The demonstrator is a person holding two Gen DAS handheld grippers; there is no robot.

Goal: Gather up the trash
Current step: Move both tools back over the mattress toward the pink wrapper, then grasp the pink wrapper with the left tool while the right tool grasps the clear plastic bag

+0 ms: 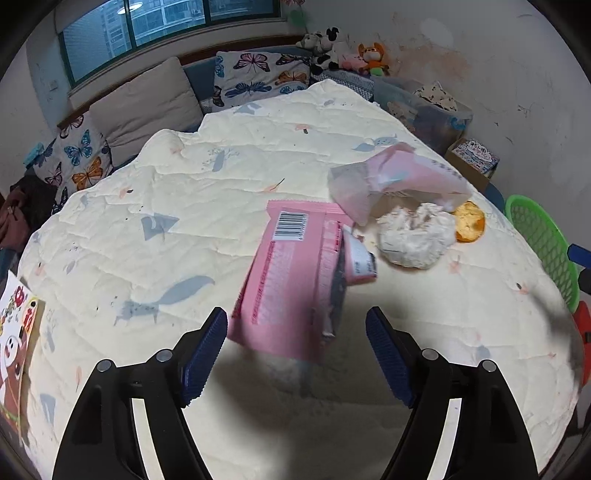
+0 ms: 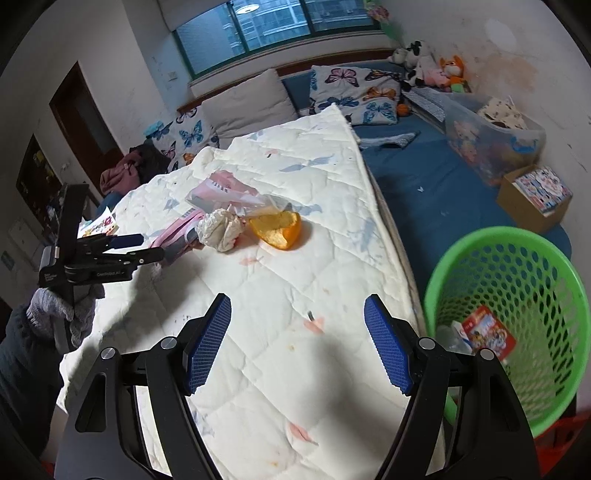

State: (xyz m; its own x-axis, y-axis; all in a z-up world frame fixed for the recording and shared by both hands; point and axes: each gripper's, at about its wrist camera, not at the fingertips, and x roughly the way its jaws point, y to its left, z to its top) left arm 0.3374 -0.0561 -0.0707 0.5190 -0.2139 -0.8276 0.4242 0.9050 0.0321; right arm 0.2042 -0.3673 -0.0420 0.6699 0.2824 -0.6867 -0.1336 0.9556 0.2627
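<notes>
A cream quilt (image 1: pixel 155 206) printed with pale blue and pink shapes covers most of the bed (image 2: pixel 443 192), whose blue sheet shows bare along the quilt's far edge. Butterfly pillows (image 1: pixel 258 74) and a plain grey one (image 1: pixel 144 103) lean at the head under the window (image 2: pixel 273 33), with soft toys (image 2: pixel 432 66) in the corner. A clear storage bin (image 2: pixel 491 136) and a small carton (image 2: pixel 535 195) sit on the blue sheet by the wall.

A green mesh basket (image 2: pixel 517 251) stands off the bed's near corner, beside the quilt's edge. It already holds a red printed box (image 2: pixel 491 332) and some pale scraps.

The rest of the trash lies together on the quilt. A pink wrapper (image 1: pixel 291 280) with a barcode is the nearest piece in the left wrist view, lying just ahead of the left gripper (image 1: pixel 295 328). Past it is a translucent pink-and-white bag (image 1: pixel 391 177), crumpled and tipped. A wad of white tissue (image 1: pixel 417 236) rests beside the bag, and an orange peel (image 1: pixel 469 221) touches the tissue's far side.

The left gripper's jaws stand wide apart with nothing clamped. The wrapper's near edge shows in the gap, but the pads are not pressing on it. A hand (image 2: pixel 62 314) in a grey knit glove holds this gripper.

The right gripper (image 2: pixel 297 325) hangs over bare quilt between the trash and the basket. Its jaws are also spread and empty.
</notes>
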